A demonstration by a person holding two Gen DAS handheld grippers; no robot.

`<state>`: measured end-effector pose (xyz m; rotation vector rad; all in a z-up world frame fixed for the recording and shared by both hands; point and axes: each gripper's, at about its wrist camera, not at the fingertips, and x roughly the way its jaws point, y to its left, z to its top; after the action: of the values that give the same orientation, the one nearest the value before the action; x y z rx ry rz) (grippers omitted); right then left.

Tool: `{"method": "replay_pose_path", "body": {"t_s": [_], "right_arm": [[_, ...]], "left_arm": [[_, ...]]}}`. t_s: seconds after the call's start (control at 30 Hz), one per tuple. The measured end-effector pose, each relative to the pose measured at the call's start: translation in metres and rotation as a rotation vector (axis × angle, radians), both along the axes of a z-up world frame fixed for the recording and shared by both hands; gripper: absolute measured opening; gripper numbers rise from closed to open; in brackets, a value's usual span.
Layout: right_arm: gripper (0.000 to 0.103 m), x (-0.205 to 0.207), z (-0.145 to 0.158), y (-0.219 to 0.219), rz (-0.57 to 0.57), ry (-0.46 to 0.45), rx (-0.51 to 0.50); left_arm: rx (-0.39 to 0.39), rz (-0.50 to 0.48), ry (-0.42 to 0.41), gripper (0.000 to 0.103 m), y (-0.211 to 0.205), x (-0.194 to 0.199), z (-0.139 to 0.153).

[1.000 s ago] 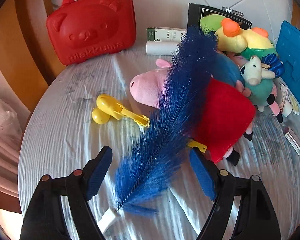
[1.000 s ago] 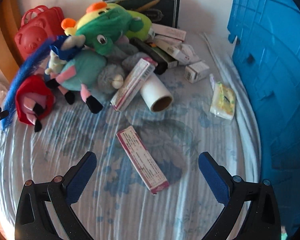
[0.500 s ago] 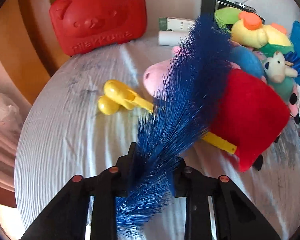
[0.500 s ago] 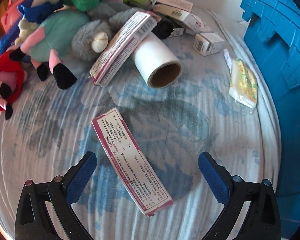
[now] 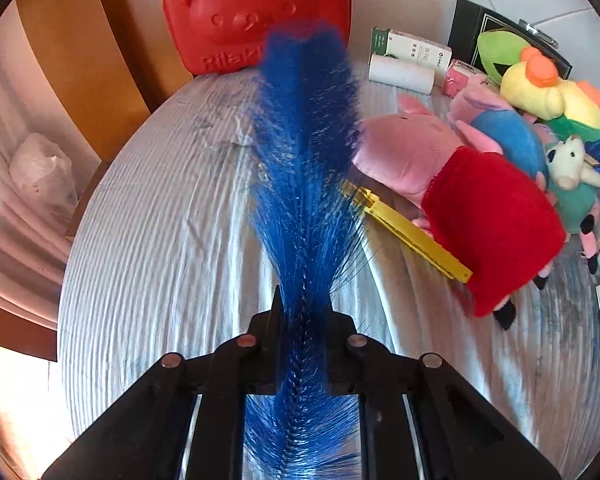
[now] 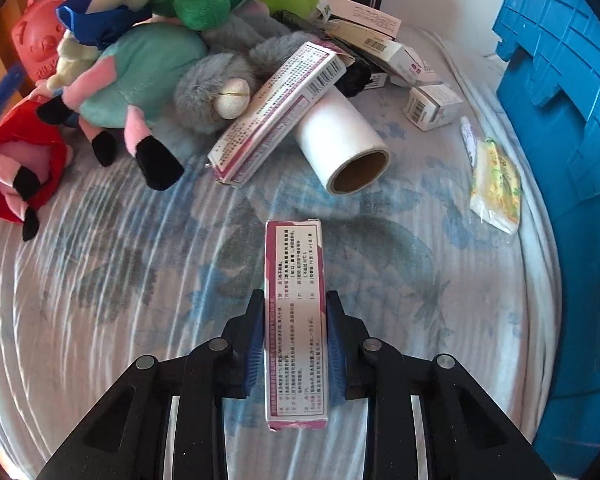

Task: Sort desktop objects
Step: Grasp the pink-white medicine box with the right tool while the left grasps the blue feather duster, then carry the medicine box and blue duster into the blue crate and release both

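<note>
A long blue feather brush (image 5: 306, 160) points away from me over the round table's pale cloth (image 5: 160, 260). My left gripper (image 5: 303, 300) is closing, its pads pressed on the brush's lower bristles and stem. In the right wrist view a long white and pink box (image 6: 294, 256) lies lengthwise between the fingers. My right gripper (image 6: 294, 294) is closing too, and its blue pads touch both long sides of the box. The brush's tip (image 6: 0, 92) shows at the far left edge.
A red bear case (image 5: 256, 12) stands at the back. A pig plush in a red dress (image 5: 460, 192) lies on yellow tongs (image 5: 412, 236). Ahead of the box are a white roll (image 6: 340, 140), another long box (image 6: 276, 112), several plush toys (image 6: 140, 60) and a tissue pack (image 6: 496, 184). A blue crate (image 6: 572, 120) fills the right.
Both grippers went from wide open to closed: the left on the blue brush, which now points straight ahead, the right on the pink and white box, which has turned in line with the fingers.
</note>
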<state>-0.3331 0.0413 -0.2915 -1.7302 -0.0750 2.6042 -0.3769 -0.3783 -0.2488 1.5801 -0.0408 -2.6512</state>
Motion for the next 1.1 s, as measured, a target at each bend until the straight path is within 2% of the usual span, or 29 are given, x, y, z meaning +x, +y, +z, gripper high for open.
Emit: {"method": "replay_pose_path", "body": {"t_s": [0.1, 0.27, 0.37, 0.6, 0.83, 1.1], "right_arm": [[0.028, 0.006, 0.011, -0.003, -0.005, 0.023, -0.018], [0.028, 0.021, 0.052, -0.007, -0.007, 0.099, -0.029], [0.028, 0.028, 0.086, -0.014, -0.008, 0.164, -0.03], [0.028, 0.053, 0.158, 0.006, -0.011, 0.362, -0.024], [0.028, 0.089, 0.234, 0.033, -0.062, 0.503, 0.018], [0.028, 0.121, 0.304, 0.091, -0.125, 0.644, 0.098]], "left_arm": [[0.008, -0.006, 0.018, 0.013, 0.003, 0.014, 0.015], [0.033, -0.032, 0.075, 0.013, 0.02, 0.044, 0.047], [0.054, -0.056, 0.117, 0.013, 0.036, 0.059, 0.071], [0.114, -0.125, 0.222, 0.013, 0.089, 0.087, 0.125], [0.147, -0.251, 0.294, 0.013, 0.169, 0.104, 0.178], [0.17, -0.41, 0.408, 0.013, 0.295, 0.125, 0.24]]}}
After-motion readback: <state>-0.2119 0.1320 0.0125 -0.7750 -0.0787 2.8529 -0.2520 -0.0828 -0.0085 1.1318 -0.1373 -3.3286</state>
